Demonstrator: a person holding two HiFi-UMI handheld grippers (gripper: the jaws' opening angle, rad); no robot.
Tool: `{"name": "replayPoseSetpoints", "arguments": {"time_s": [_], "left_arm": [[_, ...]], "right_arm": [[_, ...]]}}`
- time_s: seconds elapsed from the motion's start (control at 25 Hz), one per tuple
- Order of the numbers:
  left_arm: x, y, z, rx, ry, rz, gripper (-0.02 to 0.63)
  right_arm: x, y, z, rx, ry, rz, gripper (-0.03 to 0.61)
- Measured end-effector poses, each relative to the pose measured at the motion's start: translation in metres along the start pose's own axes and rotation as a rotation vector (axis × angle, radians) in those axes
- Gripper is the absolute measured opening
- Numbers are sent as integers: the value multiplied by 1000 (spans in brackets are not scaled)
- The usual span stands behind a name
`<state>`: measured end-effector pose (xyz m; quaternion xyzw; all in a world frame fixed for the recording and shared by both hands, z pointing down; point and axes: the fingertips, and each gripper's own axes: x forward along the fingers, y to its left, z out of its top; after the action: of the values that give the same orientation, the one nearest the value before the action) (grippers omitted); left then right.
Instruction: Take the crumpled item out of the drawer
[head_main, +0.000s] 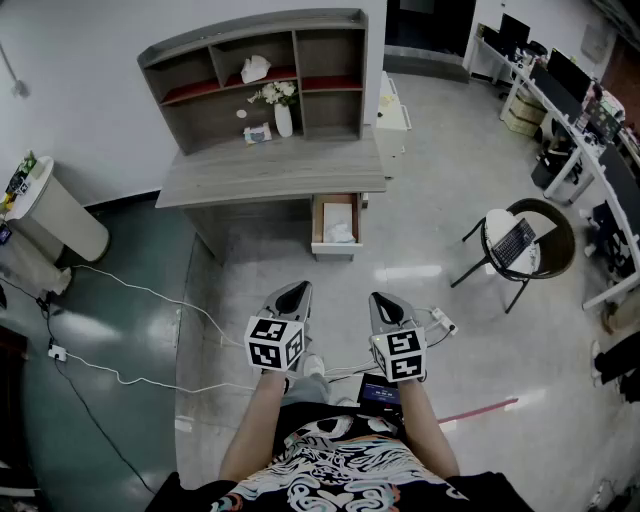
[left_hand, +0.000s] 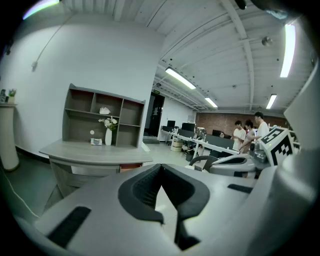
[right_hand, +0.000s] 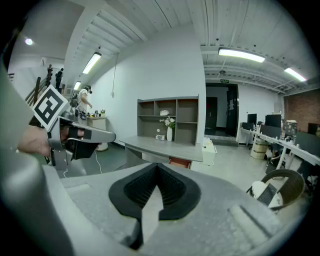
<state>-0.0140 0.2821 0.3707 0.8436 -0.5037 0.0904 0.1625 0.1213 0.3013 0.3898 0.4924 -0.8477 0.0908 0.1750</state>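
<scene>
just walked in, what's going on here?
A person stands back from the desk, holding a gripper in each hand. The left gripper and right gripper are both shut and empty, held low in front of the body, well short of the desk. The drawer under the desk is open, and the crumpled white item lies inside, not yet picked up.

We wear a black shirt (head_main: 340, 468) printed with white and pale swirling patterns. Our left gripper (head_main: 293, 293) and right gripper (head_main: 384, 300) have smooth grey shells that taper to a point, and each carries a cube (head_main: 274, 343) faced with black-and-white square markers. The jaws are lined inside with black ribbed pads (left_hand: 142, 187).
</scene>
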Motion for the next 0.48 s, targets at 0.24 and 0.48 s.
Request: {"name": "replayPoseSetpoints", "arguments": {"time_s": [0.24,0.48], "left_arm": [[-10,-16,-8,-33,28,-51,2],[-22,-13,-8,-41,18,-11,2]], "right_arm": [[-14,7,-3,11,-12,3,5],[-24,12,-6,29,-22,23,5]]}}
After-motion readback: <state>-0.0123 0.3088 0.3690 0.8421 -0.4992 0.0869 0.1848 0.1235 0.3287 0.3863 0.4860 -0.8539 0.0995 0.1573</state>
